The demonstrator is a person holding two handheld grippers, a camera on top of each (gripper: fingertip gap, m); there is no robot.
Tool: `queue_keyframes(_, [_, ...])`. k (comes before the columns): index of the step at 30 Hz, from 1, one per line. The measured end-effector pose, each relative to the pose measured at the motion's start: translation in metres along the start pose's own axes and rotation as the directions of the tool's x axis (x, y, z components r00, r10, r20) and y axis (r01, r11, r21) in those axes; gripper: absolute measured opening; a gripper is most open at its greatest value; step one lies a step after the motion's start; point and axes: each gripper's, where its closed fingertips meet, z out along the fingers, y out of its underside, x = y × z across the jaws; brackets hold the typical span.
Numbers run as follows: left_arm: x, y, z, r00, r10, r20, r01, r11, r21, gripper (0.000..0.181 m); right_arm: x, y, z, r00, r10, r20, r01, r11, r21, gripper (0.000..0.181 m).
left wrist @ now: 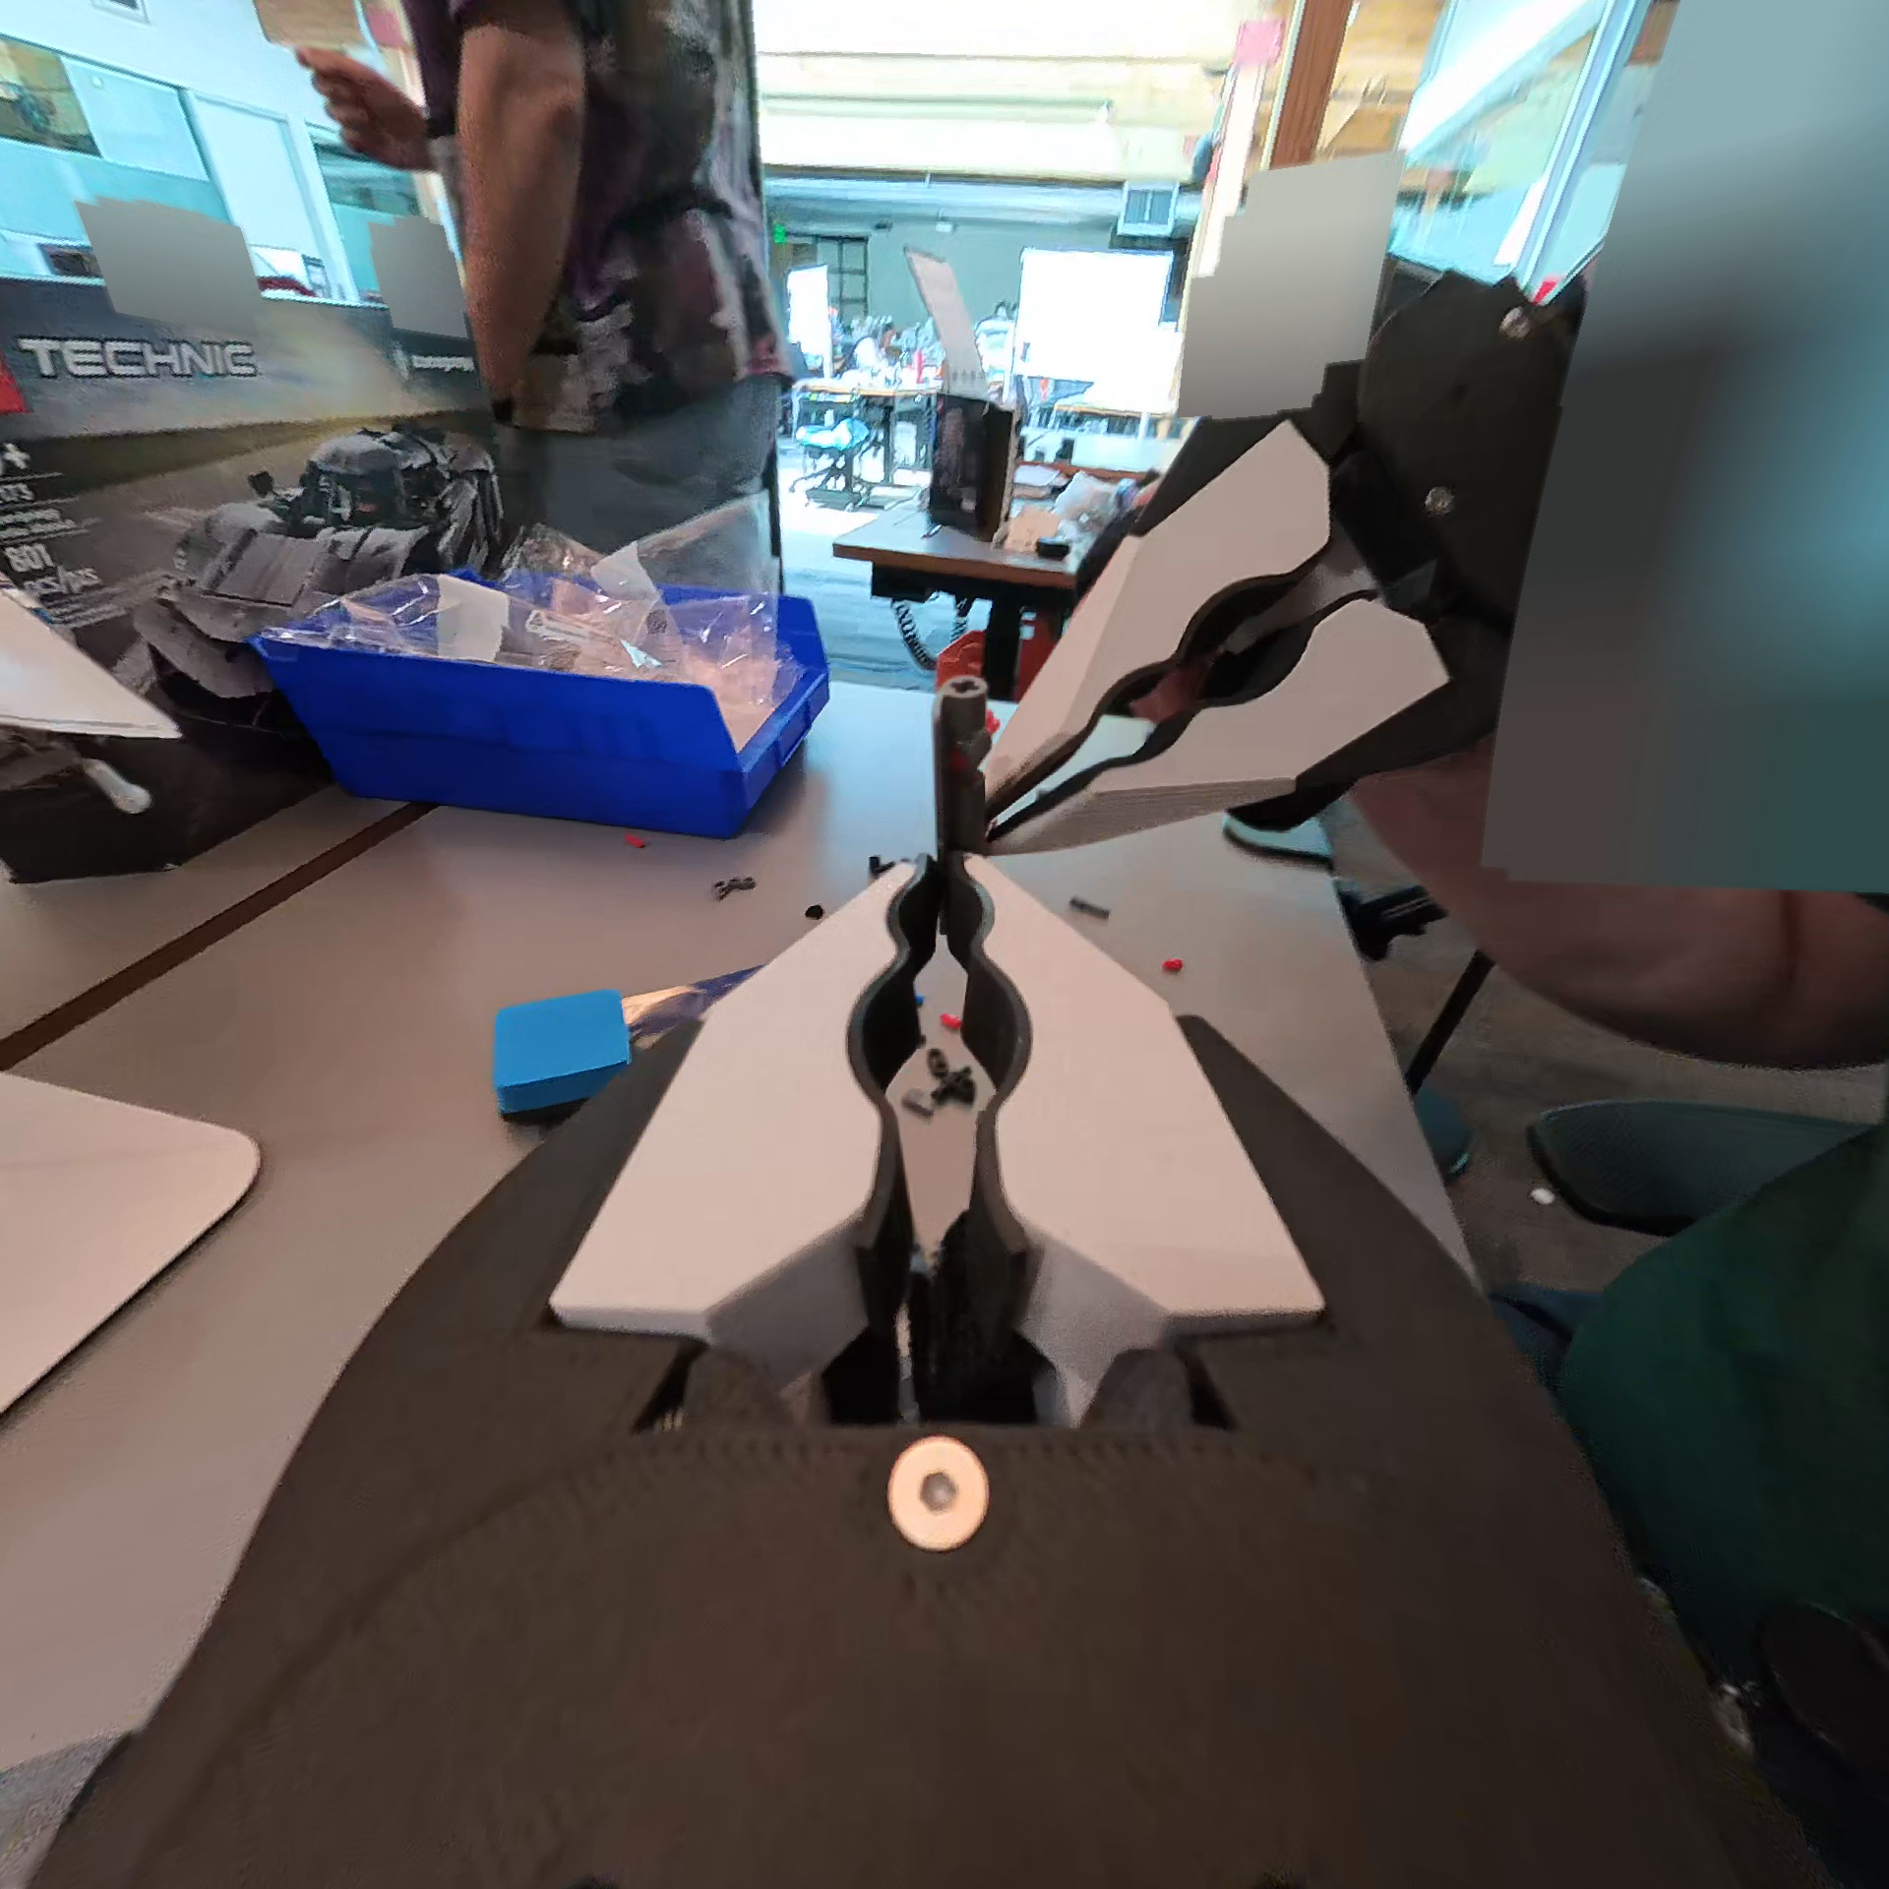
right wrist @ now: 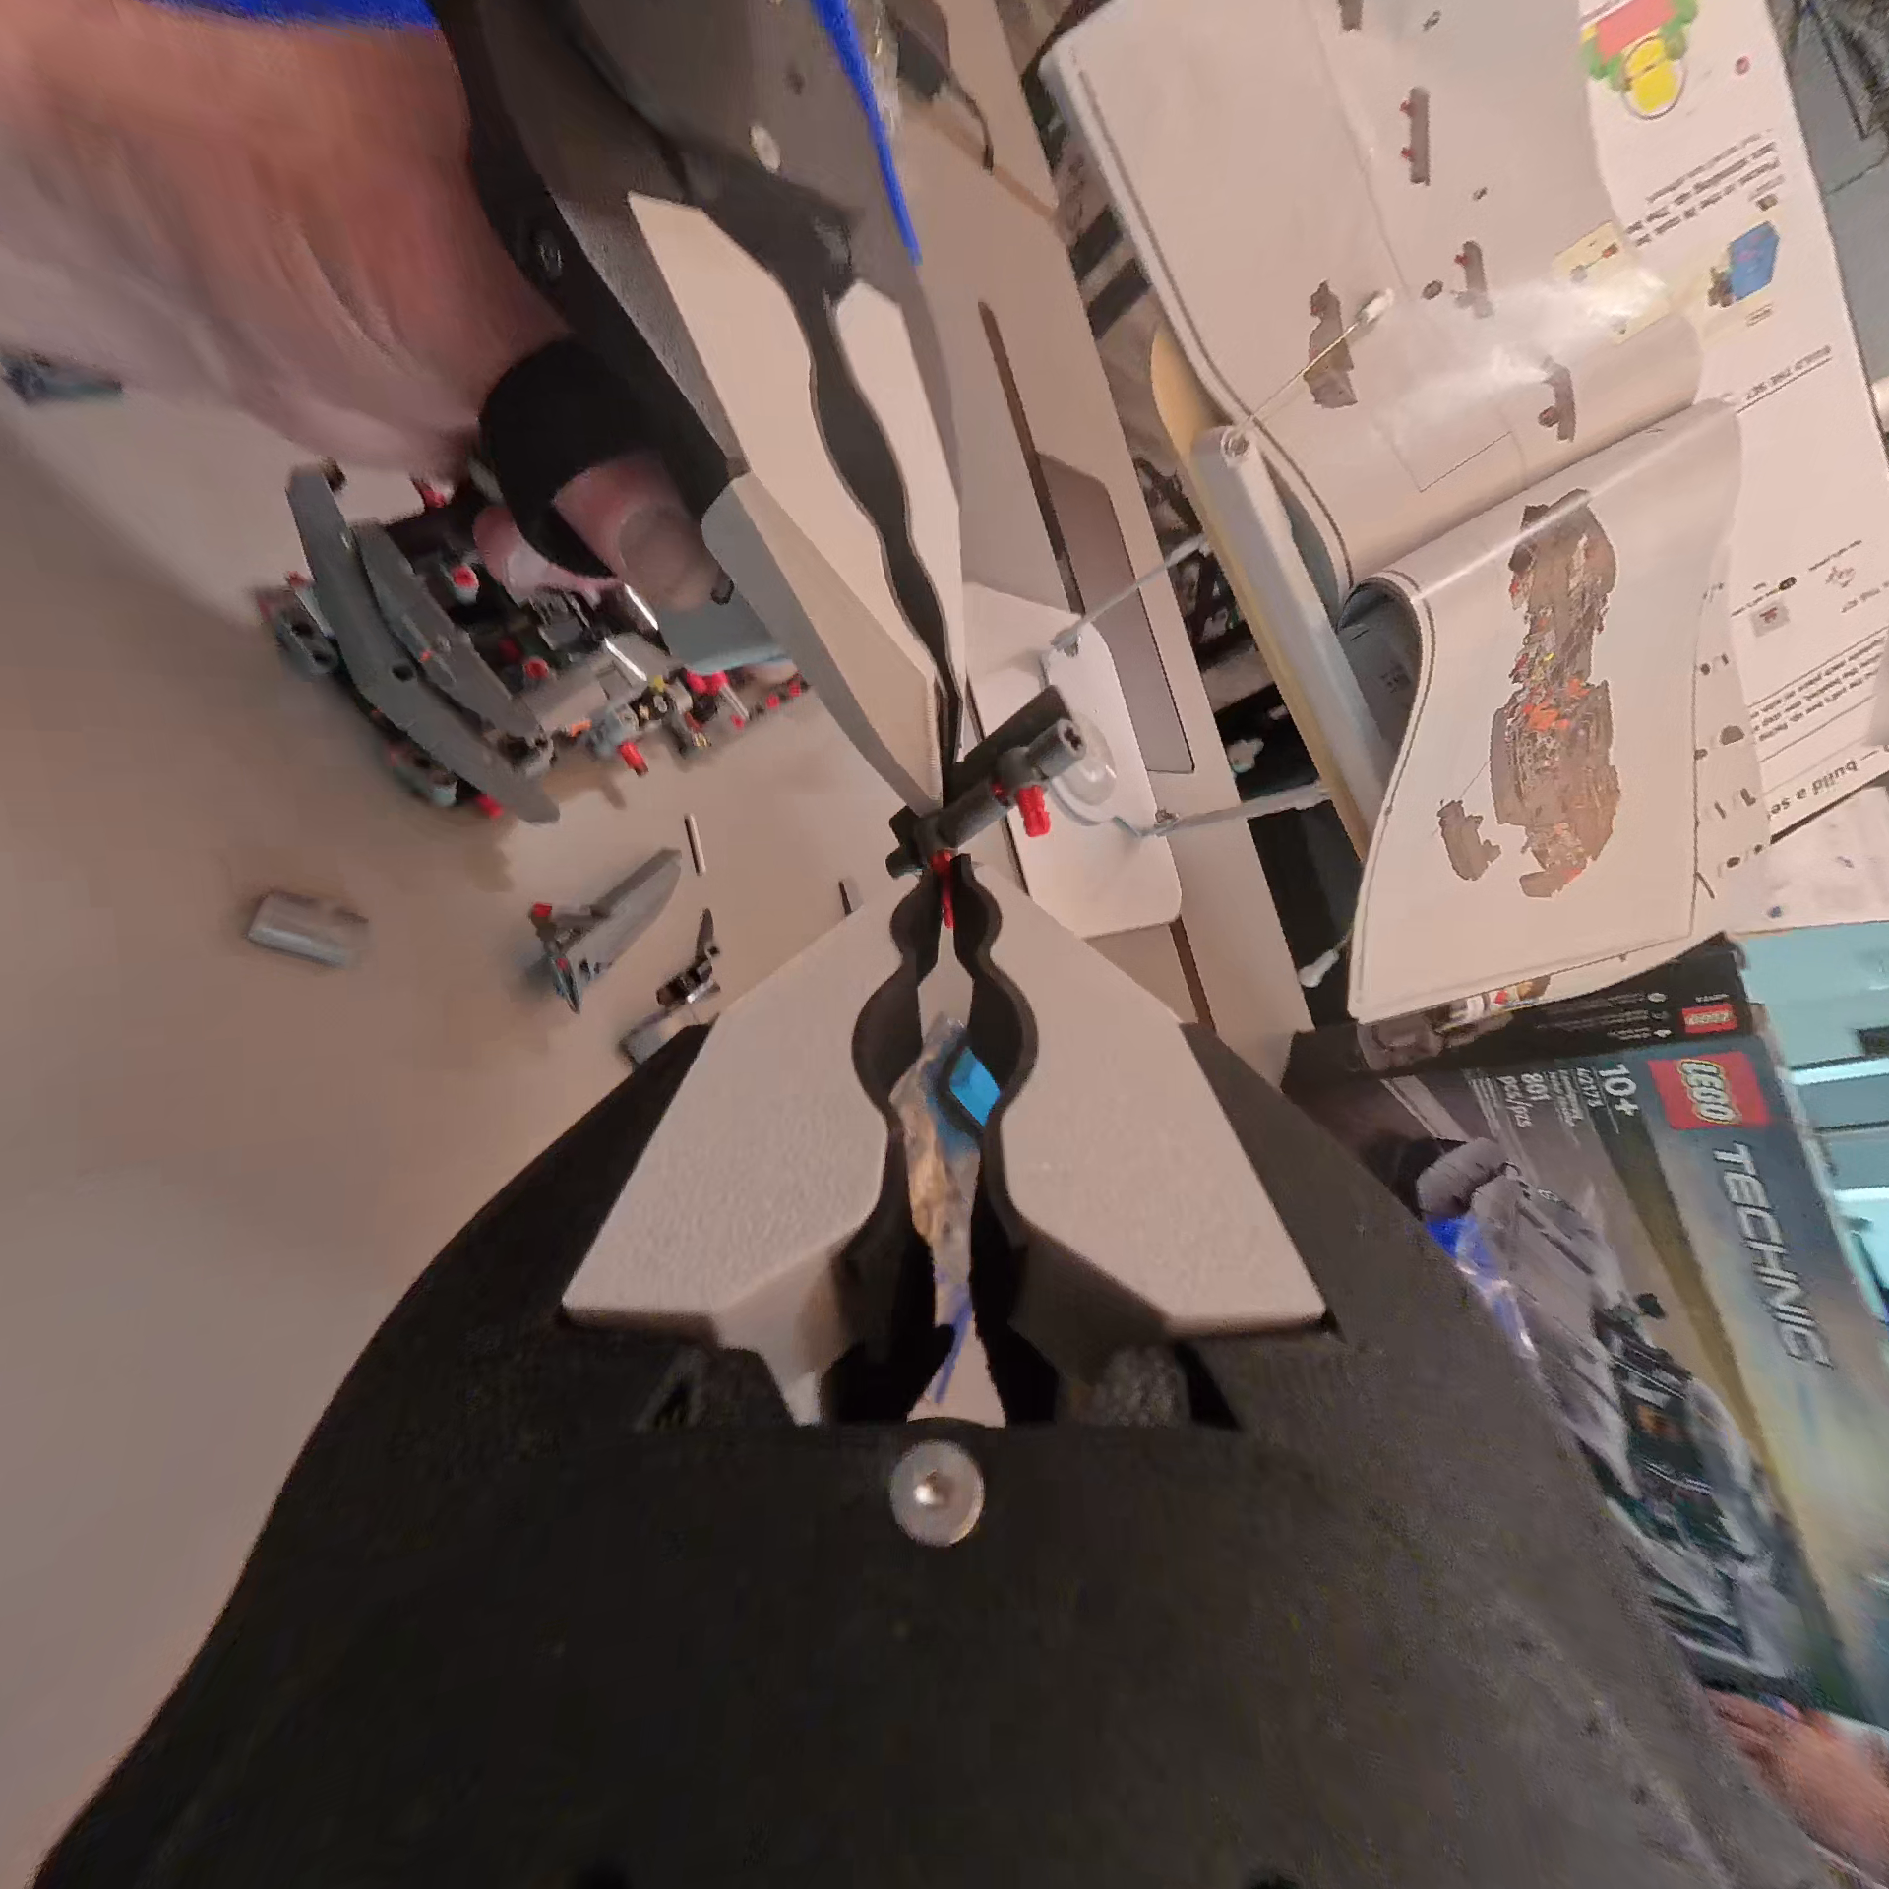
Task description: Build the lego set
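Note:
My left gripper (left wrist: 940,874) is shut on the lower end of a dark grey Technic beam (left wrist: 959,756) and holds it upright above the table. In the right wrist view the left gripper (right wrist: 946,789) comes down from the top, and the beam (right wrist: 1007,762) has a red pin (right wrist: 1032,808) sticking out of its side. My right gripper (right wrist: 946,891) is shut on another small red pin (right wrist: 946,887), its tip against the beam. It also shows in the left wrist view (left wrist: 989,833), coming in from the upper right beside the beam.
A partly built grey model (right wrist: 460,664) and loose grey parts (right wrist: 603,920) lie on the table. An open instruction booklet (right wrist: 1533,716) stands on a holder by the set's box (right wrist: 1687,1227). A blue bin (left wrist: 542,705) holds plastic bags. A blue block (left wrist: 560,1048) is near. A person (left wrist: 613,256) stands behind.

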Motion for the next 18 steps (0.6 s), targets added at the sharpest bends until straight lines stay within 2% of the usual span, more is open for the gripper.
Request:
queue_keyframes(7, [-0.001,-0.011,-0.004,0.995,-0.084,-0.045,0.088,0.991,0.1,0.0,0.008,-0.012,-0.005,0.998,0.061,-0.006,-0.06,0.994,0.095,0.0])
queue_keyframes(12, [-0.002,-0.018,-0.008,0.986,-0.147,-0.083,0.158,0.975,0.154,0.0,0.014,-0.019,-0.005,0.997,0.065,-0.031,-0.061,0.993,0.104,0.001])
queue_keyframes(18, [-0.003,-0.02,-0.011,0.99,-0.124,-0.065,0.132,0.979,0.152,0.0,0.015,-0.023,-0.004,0.999,0.034,-0.022,-0.031,0.995,0.095,0.001])
